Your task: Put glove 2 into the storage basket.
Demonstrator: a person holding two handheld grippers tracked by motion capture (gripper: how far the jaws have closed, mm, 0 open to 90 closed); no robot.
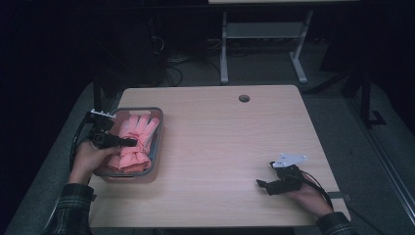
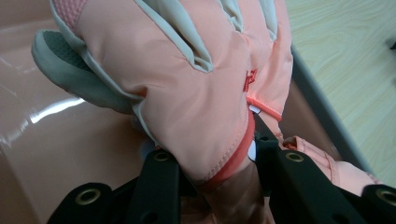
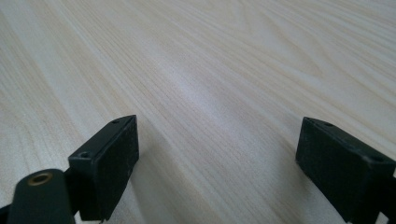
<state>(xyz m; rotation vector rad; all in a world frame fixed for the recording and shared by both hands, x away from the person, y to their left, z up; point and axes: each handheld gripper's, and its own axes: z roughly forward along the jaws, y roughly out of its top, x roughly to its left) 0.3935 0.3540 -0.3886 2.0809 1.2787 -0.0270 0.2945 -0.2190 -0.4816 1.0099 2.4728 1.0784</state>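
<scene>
Black jaws of our left gripper (image 2: pixel 210 158) clamp the pink glove (image 2: pixel 187 79) cuff inside the bin (image 1: pixel 157 147); we judge lifting out next. Right gripper (image 3: pixel 215 158) gapes, idle on table (image 3: pixel 210 56).

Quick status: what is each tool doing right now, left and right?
Left tool: closed on the pink glove at its cuff, inside the bin.
Right tool: open, holding nothing, over the table.
</scene>
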